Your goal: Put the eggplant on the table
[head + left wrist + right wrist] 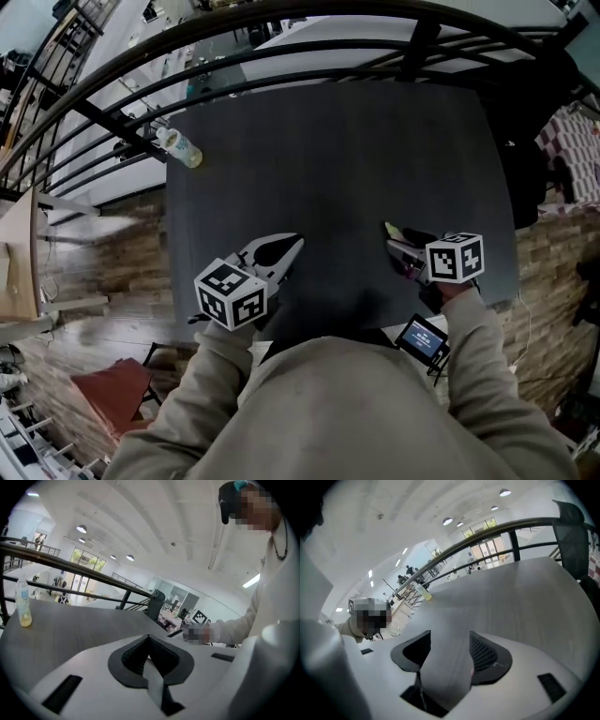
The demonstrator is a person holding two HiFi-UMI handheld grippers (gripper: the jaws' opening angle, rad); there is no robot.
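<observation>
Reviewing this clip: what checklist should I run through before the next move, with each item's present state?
1. Is the eggplant in view: not ok, no view shows it.
2. Is the right gripper ready to grasp: ok, jaws apart, only table between them.
3. Is the left gripper ready to grasp: not ok, jaws together, nothing held.
4. Does the table have bare room for placing: ok.
5. Is the bottle away from both grippers: ok, it stands at the far left corner.
</observation>
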